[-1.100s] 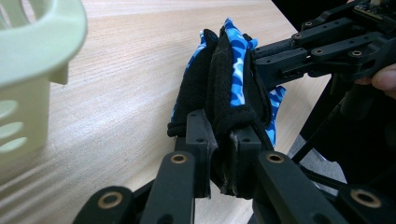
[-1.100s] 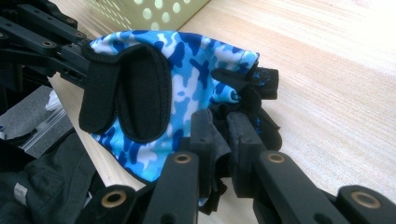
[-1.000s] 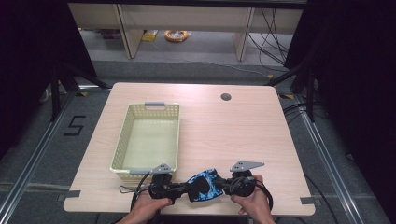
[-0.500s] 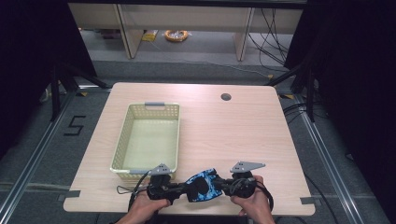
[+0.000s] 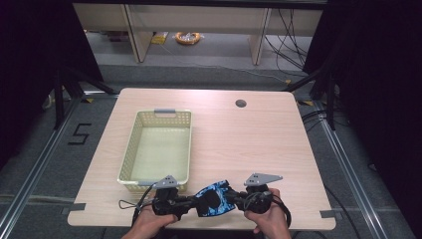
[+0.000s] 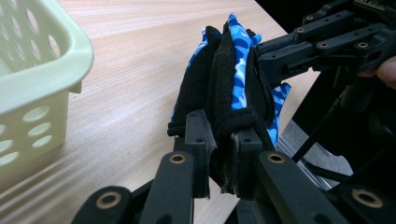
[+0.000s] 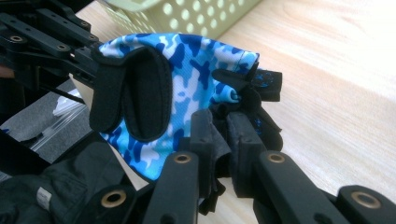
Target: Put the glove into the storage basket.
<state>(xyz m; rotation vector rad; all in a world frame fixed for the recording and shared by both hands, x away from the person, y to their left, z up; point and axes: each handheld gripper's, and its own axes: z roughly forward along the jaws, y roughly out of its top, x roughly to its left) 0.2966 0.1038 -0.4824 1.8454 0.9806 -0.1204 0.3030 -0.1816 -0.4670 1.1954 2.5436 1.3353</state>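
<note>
The counter (image 5: 239,144) is a pale wood-grain slab with rounded corners and a small dark round hole (image 5: 241,103) near its far edge. On its left half stands a long, pale yellow-green plastic basket (image 5: 130,149), its walls pierced with rows of oval holes and a grey handle at each short end.

At the near edge two forearms come in from below. The left hand (image 5: 149,226) and the right hand (image 5: 266,221) each wrap around a black gripper body, and the two tools point level toward each other, tip to tip, just above the counter's near edge. The left gripper (image 5: 186,203) and the right gripper (image 5: 233,199) each carry a grey three-cornered plate on top, with black cable looping out beside the hands.

Between them hangs a glove (image 5: 214,199), stretched from one tool to the other just in front of the basket's near right corner. It is soft fabric in blue, light-blue and white camouflage, edged and backed with matte black cloth, with a rounded black strap tab folded across its patterned face.

In the left gripper view the left gripper's jaws are pressed together on a folded black edge of the glove (image 6: 224,93). In the right gripper view the right gripper's jaws likewise pinch the dark bunched fabric at the other end of the glove (image 7: 187,93).
</note>
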